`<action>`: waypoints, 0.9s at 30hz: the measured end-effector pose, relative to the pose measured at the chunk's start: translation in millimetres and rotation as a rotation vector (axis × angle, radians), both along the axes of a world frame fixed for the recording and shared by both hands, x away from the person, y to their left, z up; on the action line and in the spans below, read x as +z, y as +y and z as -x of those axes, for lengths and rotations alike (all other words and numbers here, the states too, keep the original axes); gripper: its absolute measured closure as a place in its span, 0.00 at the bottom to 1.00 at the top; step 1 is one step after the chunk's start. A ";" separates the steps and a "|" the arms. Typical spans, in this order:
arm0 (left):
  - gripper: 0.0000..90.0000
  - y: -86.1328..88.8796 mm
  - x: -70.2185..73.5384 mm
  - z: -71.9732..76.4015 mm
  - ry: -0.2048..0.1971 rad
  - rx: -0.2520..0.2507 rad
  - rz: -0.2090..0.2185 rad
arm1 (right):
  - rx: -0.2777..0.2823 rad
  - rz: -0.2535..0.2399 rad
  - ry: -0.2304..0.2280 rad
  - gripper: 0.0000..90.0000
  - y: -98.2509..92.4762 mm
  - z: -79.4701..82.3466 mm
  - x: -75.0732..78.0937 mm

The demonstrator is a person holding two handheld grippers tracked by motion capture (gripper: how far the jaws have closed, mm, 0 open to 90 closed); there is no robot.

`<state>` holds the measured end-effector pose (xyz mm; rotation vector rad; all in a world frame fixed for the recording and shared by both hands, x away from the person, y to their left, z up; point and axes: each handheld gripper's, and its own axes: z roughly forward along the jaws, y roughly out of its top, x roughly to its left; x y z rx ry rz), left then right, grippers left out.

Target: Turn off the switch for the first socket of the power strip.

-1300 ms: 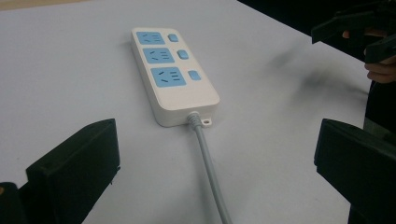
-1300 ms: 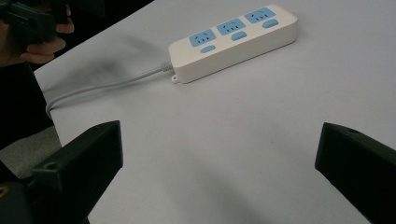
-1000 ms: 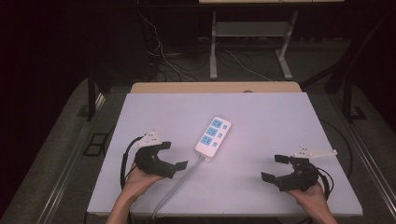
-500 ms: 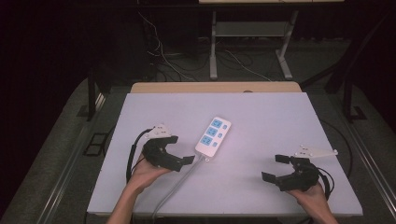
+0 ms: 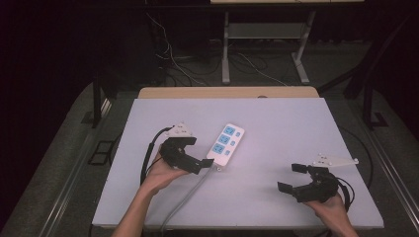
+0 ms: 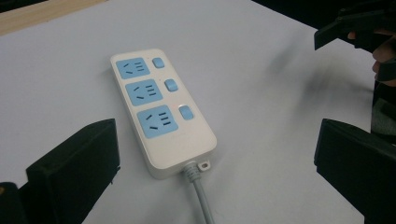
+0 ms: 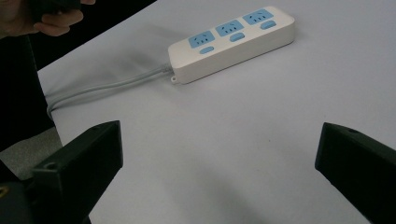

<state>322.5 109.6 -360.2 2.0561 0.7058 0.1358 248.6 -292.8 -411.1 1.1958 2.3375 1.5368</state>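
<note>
A white power strip (image 5: 226, 144) with three blue sockets and blue switches lies on the white table (image 5: 276, 123), left of centre. Its grey cable (image 5: 185, 197) runs off the near edge. My left gripper (image 5: 197, 152) is open just short of the strip's cable end, one jaw nearly touching that end. In the left gripper view the power strip (image 6: 161, 109) lies straight ahead, and the left gripper (image 6: 215, 140) has wide jaws with nothing between them. My right gripper (image 5: 291, 177) stands open at the near right, well away from the strip. The right gripper view has the power strip (image 7: 233, 39) far ahead of the right gripper (image 7: 219, 144).
A wooden board (image 5: 227, 92) lies along the table's far edge. Beyond it are a desk frame (image 5: 267, 44) and loose cables on a dark floor. In the left gripper view the other hand's gripper (image 6: 355, 28) is at the top right.
My left gripper has moved forward and to the right, up to the cable end of the power strip. The right gripper has stayed where it was.
</note>
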 end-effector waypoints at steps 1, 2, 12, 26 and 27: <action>0.00 0.0 0.0 0.0 0.000 0.000 0.000 | -0.001 0.000 0.001 0.01 0.0 0.2 0.1; 0.00 -1.2 0.5 -1.1 0.000 -0.001 -0.006 | -0.001 0.000 -0.001 0.01 -0.2 0.2 0.2; 0.00 -13.4 6.9 -12.2 0.001 -0.026 -0.045 | -0.009 -0.004 -0.003 0.01 -1.7 0.3 0.4; 0.00 -34.5 12.4 -30.7 0.013 -0.085 -0.136 | -0.014 -0.004 -0.006 0.01 -3.3 0.3 0.2; 0.00 -37.8 13.4 -33.2 0.014 -0.093 -0.146 | -0.015 -0.005 -0.004 0.01 -3.5 0.3 0.1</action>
